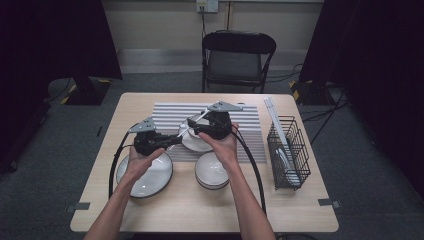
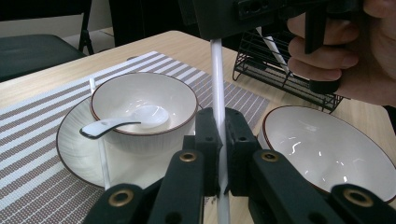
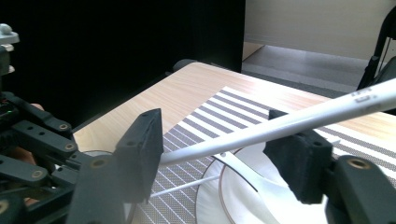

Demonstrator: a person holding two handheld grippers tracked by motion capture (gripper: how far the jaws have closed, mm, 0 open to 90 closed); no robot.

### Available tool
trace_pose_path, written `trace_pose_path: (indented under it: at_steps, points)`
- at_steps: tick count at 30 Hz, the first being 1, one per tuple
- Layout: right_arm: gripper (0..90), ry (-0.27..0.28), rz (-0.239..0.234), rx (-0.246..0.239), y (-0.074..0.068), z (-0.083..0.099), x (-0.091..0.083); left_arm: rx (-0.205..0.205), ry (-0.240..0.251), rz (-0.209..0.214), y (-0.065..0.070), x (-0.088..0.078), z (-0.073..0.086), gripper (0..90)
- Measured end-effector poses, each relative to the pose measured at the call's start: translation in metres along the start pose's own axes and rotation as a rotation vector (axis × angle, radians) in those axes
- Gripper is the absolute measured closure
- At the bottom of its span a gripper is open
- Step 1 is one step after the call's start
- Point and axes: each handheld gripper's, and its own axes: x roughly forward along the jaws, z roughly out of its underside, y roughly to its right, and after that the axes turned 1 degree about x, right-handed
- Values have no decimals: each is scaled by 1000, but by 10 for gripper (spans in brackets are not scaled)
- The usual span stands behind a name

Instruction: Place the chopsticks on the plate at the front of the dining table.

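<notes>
Left tongs clamping white chopstick; right tongs gaping around it. Handling as light, stiff, slippery; gripping mid-shaft.

small dark marks on white chopstick, unreadable

High view is dimly lit, corners lost to black. Table is lit softly from above; shadows are faint. Glare is seen on the empty bowl in the left gripper view. Near jaws are rendered soft and slightly blurred in both gripper views.
</notes>
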Motion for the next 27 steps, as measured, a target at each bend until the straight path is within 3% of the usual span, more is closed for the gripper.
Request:
trace_pose_path:
  at_steps: [18,27]
  points:
    - [287,-3,-7,8,3,1,-5,-11,19,-13,-1,-3,-1,862]
    - [290,-9,14,5,8,3,-10,-22,35,-28,-6,-9,-1,861]
